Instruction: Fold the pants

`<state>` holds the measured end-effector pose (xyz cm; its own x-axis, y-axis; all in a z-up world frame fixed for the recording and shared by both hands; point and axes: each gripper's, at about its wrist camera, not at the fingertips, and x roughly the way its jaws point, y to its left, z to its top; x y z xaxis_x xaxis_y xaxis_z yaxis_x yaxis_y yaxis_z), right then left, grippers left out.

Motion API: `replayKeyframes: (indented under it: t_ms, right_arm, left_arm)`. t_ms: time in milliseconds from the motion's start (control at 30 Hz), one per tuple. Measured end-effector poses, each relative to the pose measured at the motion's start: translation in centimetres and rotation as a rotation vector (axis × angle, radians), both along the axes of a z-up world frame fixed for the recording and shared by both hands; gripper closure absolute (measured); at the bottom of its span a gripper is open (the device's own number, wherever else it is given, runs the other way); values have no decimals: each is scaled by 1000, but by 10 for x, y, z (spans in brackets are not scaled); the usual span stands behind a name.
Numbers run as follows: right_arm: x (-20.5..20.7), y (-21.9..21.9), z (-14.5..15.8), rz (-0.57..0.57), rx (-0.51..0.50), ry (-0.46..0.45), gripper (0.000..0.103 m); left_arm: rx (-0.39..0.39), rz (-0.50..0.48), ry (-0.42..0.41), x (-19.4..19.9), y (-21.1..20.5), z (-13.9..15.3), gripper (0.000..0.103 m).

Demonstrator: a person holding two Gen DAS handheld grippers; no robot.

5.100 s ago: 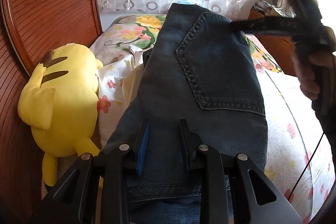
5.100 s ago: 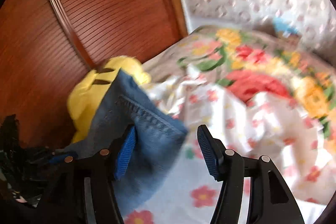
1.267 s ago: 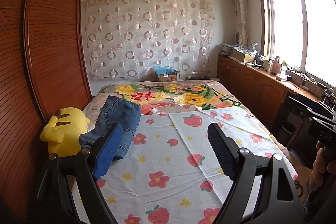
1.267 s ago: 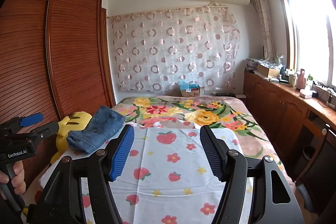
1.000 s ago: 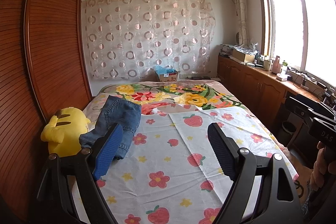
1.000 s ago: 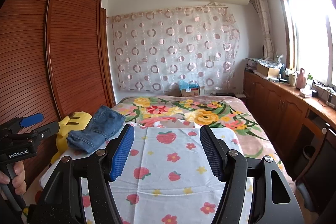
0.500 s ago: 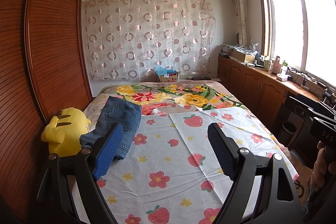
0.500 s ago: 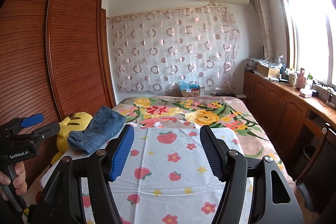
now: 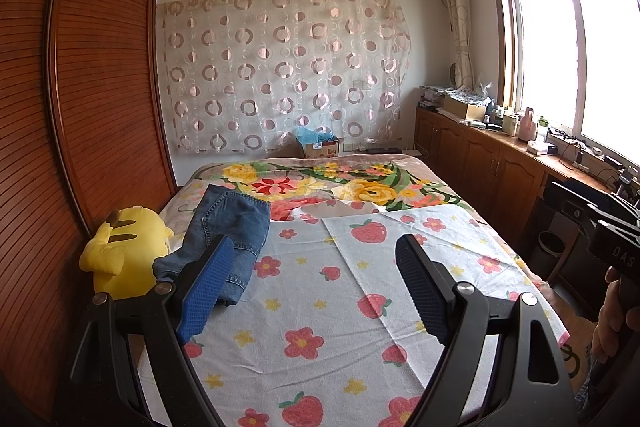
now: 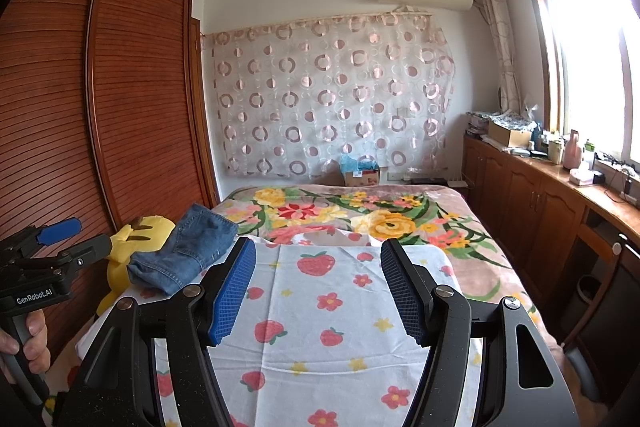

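Folded blue jeans (image 9: pixel 228 227) lying at left edge of bed on strawberry-and-flower print sheet (image 9: pixel 320 307), w/ one end resting against yellow plush toy (image 9: pixel 124 247) by slatted wooden wardrobe (image 9: pixel 80 107). Left gripper (image 9: pixel 316 291) held above near end of bed, blue-padded fingers (image 9: pixel 206 291) spread wide w/ nothing between, well apart from jeans. Right gripper (image 10: pixel 318 291) likewise open & empty, fingers apart over sheet; floral blanket (image 10: pixel 360 211) beyond, circle-pattern curtain (image 10: pixel 328 99) on far wall.
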<state>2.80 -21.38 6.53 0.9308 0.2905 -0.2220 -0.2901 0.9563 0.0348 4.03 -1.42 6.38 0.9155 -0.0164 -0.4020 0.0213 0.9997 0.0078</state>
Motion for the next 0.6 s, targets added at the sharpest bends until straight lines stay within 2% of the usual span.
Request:
replayKeyframes:
  t_ms: [600]
  right_arm:
    - [0,1,0,-1,0,-1,36]
  left_arm:
    - [-1,0,-1,0,0,-1,19]
